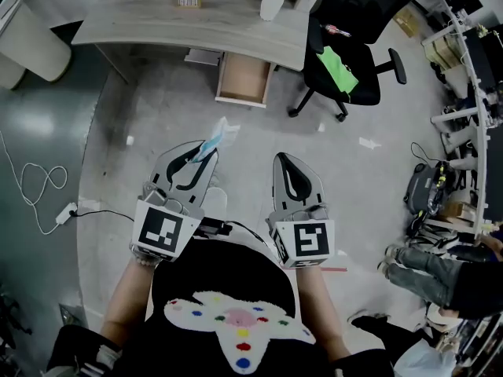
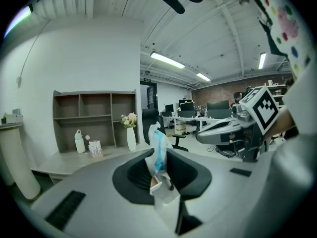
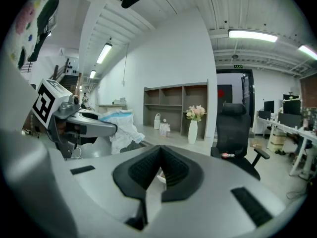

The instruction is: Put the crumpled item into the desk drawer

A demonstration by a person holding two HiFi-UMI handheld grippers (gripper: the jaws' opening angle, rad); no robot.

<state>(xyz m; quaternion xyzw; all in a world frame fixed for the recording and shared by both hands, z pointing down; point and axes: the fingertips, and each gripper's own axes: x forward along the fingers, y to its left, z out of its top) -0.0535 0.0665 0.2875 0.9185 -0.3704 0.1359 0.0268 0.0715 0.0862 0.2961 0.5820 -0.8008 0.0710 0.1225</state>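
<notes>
I note the left gripper [image 1: 207, 153] fingers [image 2: 132, 176] pinched on the crumpled item [image 2: 159, 144], white and blue, held over the floor [image 1: 149, 132] well short of the open drawer [image 1: 244, 78] under the worktop [image 1: 157, 18]. The right gripper [image 3: 159, 152] fingers are closed together with nothing between them.

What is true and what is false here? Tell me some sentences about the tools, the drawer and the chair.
1. The left tool is pinching the crumpled item. True.
2. The drawer is shut. False: it is pulled open under the desk.
3. The right tool holds a vase. False: it is shut with nothing in it.
4. A green thing lies on the chair. True.
</notes>
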